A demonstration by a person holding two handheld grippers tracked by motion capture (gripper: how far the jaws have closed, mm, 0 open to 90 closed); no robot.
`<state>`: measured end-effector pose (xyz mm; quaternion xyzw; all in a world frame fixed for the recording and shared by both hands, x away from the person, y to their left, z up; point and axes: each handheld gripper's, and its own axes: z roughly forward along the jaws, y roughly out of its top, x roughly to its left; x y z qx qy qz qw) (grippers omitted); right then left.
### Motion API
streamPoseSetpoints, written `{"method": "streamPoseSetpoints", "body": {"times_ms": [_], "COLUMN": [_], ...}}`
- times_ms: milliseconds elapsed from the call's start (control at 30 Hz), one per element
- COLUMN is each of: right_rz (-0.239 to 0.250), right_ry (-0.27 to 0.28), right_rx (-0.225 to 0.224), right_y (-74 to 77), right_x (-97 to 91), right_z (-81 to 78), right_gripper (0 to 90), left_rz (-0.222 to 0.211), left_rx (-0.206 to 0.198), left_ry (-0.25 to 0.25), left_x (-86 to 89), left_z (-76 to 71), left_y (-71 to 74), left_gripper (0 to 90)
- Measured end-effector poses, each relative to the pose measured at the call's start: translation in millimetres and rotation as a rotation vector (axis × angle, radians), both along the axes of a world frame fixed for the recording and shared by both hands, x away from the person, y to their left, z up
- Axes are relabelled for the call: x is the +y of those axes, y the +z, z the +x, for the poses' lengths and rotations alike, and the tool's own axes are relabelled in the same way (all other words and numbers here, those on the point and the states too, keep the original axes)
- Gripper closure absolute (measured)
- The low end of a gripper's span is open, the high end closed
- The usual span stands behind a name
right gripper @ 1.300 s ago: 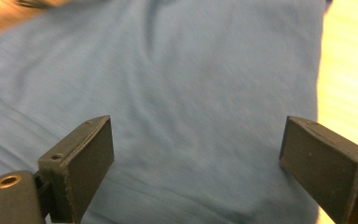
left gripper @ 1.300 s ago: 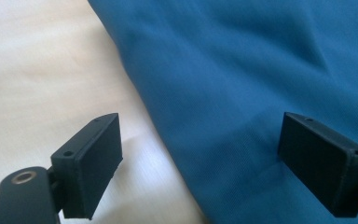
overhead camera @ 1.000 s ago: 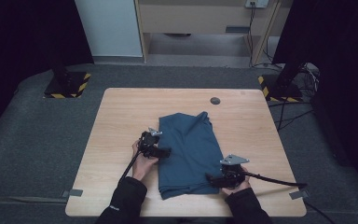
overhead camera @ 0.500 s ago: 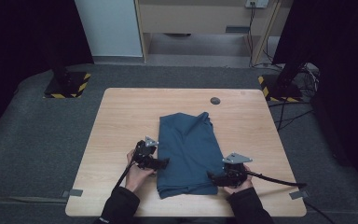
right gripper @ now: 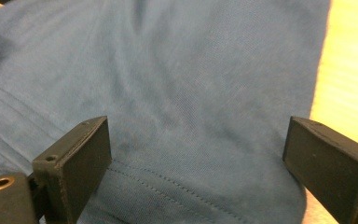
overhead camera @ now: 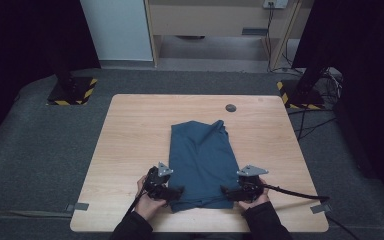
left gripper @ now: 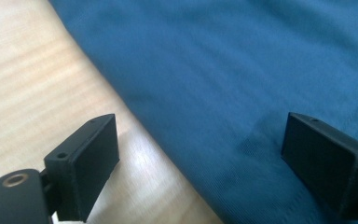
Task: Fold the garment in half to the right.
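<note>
Grey carpet surrounds a light wooden table point(overhead camera: 130, 150), behind which we note a pale cabinet, dark curtains at both sides and two stands on hazard-striped bases. Item one: a blue garment point(overhead camera: 200, 160), folded into a long upright rectangle, lying flat on the table somewhat nearer the near edge than the far one, its lower hem close to that edge and its rumpled top end pointing toward the far edge. Item two: a small round dark disc point(overhead camera: 230, 107) set in the tabletop near the far edge, well apart from the garment. Item three: our left gripper point(overhead camera: 176, 190), held low at the garment's near left corner; in the left gripper view its jaws stand wide apart, one over bare wood and the other over the blue cloth, with the garment's left edge running between them and nothing clamped. Item four: our right gripper point(overhead camera: 226, 190), held low at the garment's near right corner; in the right gripper view its jaws are likewise spread wide, straddling the stitched hem and the right edge of the cloth without pinching it. Cables trail from both grippers toward the near edge and off the right side of the table.
</note>
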<state>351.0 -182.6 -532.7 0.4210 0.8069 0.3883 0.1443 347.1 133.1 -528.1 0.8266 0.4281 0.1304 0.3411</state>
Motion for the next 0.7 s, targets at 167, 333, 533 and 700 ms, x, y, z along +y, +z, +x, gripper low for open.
{"method": "streamPoseSetpoints", "body": {"times_ms": [167, 333, 533, 700], "right_rz": [-0.001, 0.018, -0.024, -0.021], "right_ry": [0.004, -0.006, 0.021, 0.027], "right_rx": [0.017, 0.016, 0.002, 0.004], "right_y": [-3.2, -4.3, -4.6, -4.0], "right_x": [1.8, 3.6, 18.8, 24.2], "right_z": [0.5, -0.4, -3.5, -4.7], "right_gripper": [8.0, 8.0, 7.6, 7.2], "left_rz": [-0.009, 0.002, -0.002, -0.007], "left_rx": [-0.017, -0.030, -0.043, -0.054], "left_ry": [0.007, 0.018, 0.063, 0.062], "left_x": [4.5, 8.2, 20.0, 25.8], "left_z": [-3.0, -3.8, -8.1, -11.3], "left_y": [-1.8, -2.6, -3.9, -4.7], "left_gripper": [9.6, 9.7, 9.9, 10.0]}}
